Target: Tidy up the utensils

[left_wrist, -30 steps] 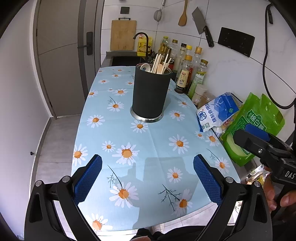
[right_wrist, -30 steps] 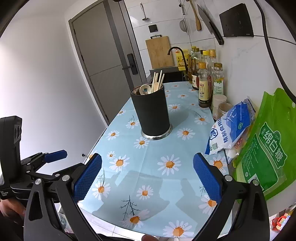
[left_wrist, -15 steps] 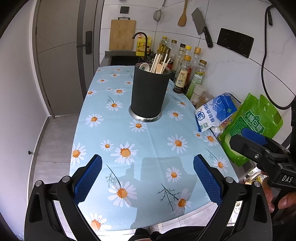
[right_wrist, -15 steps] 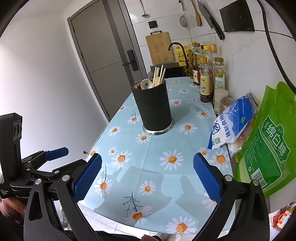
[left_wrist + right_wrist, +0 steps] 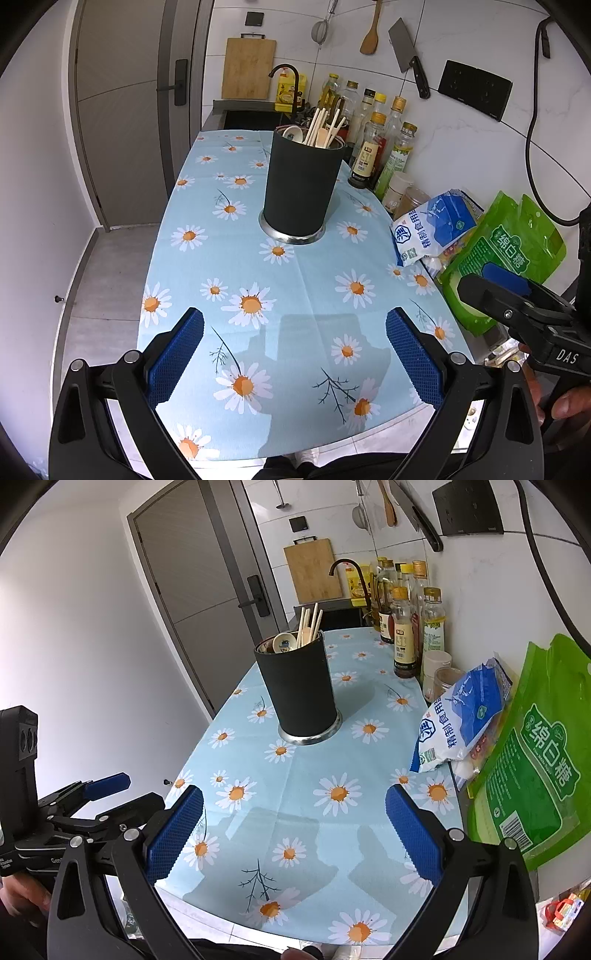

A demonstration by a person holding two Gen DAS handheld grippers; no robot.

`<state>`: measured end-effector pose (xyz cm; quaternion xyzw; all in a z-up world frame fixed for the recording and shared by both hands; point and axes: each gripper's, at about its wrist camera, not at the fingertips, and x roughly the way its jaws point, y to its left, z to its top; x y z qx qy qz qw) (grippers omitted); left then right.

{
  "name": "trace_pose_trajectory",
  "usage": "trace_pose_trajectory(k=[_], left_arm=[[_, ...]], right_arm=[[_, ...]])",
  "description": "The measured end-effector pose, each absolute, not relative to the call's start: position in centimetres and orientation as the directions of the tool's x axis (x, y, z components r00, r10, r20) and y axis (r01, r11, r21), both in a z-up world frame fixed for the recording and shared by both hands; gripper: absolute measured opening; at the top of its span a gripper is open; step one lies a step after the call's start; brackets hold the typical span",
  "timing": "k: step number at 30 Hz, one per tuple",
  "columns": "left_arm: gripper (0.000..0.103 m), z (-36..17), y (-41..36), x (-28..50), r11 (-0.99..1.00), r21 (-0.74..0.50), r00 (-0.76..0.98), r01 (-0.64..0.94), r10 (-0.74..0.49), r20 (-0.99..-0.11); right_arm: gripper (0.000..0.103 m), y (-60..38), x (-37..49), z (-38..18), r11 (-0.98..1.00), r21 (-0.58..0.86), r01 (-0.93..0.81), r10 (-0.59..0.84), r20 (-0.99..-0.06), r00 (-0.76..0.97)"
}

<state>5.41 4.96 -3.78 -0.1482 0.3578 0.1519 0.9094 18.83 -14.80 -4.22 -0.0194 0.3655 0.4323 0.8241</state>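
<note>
A tall black utensil holder point(image 5: 301, 188) point(image 5: 299, 690) stands upright on a steel base in the middle of the daisy tablecloth point(image 5: 295, 295). Wooden chopsticks point(image 5: 321, 125) point(image 5: 309, 624) and a pale spoon point(image 5: 292, 133) point(image 5: 283, 642) stick out of it. My left gripper point(image 5: 294, 354) hovers open over the cloth's near end, nothing between its blue pads. My right gripper point(image 5: 294, 834) is open too, also well short of the holder. Each gripper shows at the edge of the other's view.
Sauce and oil bottles point(image 5: 373, 147) line the right wall with two small jars point(image 5: 402, 192). A blue salt bag point(image 5: 432, 229) and green sugar bag point(image 5: 506, 254) lie at the right edge. A sink with black tap point(image 5: 284, 92) is behind. A cleaver point(image 5: 408, 55) hangs above.
Both grippers have drawn back slightly from the holder and risen a little; the holder looks smaller and farther. Both stay open and nothing was picked up.
</note>
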Motion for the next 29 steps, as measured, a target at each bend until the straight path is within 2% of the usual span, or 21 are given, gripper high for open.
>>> trace_pose_trajectory(k=[29], left_arm=[[0.096,-3.75,4.63,5.75,0.911,-0.16,0.696,-0.38,0.168,-0.698]], right_arm=[[0.098,-14.99,19.16,-4.32,0.63,0.282,-0.723,0.695,-0.621,0.364]])
